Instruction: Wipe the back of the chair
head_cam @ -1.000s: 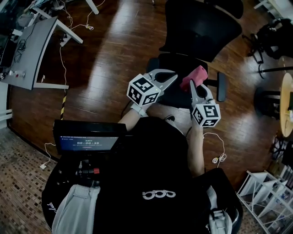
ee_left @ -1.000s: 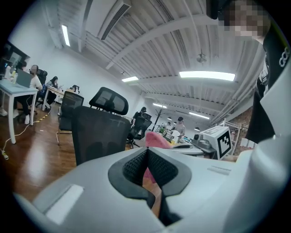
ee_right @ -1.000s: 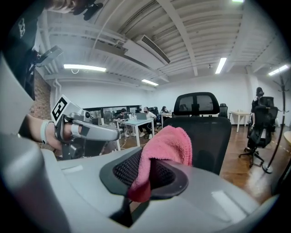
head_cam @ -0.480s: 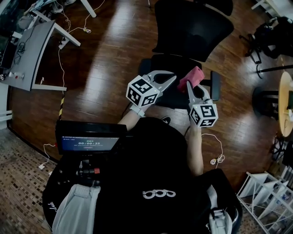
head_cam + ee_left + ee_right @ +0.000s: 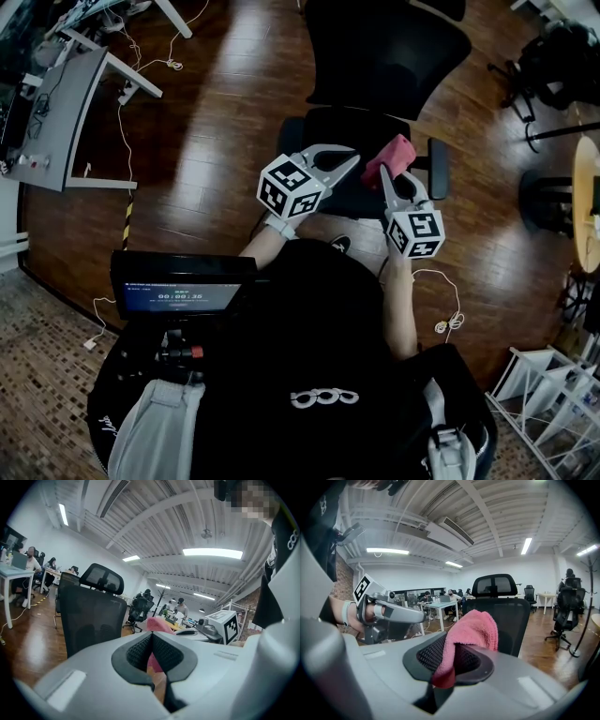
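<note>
A black mesh office chair [image 5: 384, 47] stands in front of me, its seat [image 5: 352, 131] just beyond both grippers. My right gripper [image 5: 385, 174] is shut on a pink cloth [image 5: 390, 157], which bunches up above its jaws [image 5: 471, 627]. The left gripper [image 5: 352, 158] sits beside it, jaws shut with nothing between them. In the left gripper view the chair's back [image 5: 91, 620] and headrest [image 5: 103, 578] rise to the left, and the pink cloth [image 5: 159, 625] shows behind the left gripper [image 5: 151, 638]. The right gripper [image 5: 452, 660] faces the chair's back [image 5: 513, 616].
A grey desk [image 5: 56, 103] stands at the far left, with cables [image 5: 122, 112] on the wood floor. A screen [image 5: 183, 286] hangs at my chest. Another dark chair [image 5: 562, 52] and a round table [image 5: 589, 211] are on the right, a white rack [image 5: 553, 403] at bottom right. People sit at distant desks [image 5: 14, 573].
In the head view the chair has drifted slightly left and up. Both grippers keep almost the same pose, and the cloth stays in the right jaws.
</note>
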Demonstrator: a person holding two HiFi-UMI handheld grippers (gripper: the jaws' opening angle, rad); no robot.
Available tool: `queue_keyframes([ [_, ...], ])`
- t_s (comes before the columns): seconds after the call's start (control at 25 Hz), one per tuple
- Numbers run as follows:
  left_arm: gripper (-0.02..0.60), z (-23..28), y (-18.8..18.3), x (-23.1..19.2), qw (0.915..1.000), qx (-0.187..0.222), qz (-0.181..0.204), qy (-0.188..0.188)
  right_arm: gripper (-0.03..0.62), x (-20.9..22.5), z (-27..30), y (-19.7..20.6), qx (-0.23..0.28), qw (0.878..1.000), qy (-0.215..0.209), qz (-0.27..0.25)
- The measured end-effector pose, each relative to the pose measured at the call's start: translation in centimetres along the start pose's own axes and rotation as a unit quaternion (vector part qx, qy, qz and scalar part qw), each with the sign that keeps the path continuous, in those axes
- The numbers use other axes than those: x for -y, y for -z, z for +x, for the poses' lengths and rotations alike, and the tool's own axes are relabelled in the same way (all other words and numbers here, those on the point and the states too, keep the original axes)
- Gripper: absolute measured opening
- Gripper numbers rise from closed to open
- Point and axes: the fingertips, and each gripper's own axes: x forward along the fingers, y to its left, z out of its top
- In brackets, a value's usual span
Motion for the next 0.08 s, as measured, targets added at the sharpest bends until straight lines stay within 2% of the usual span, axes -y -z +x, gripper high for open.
queue_keyframes([
  [0.08,-0.009,0.1,0.1,0.26,1.0,-0.002,0.0,0.002,0.04,0.07,-0.2,0.17,-0.001,1.0,0.001,0.001],
])
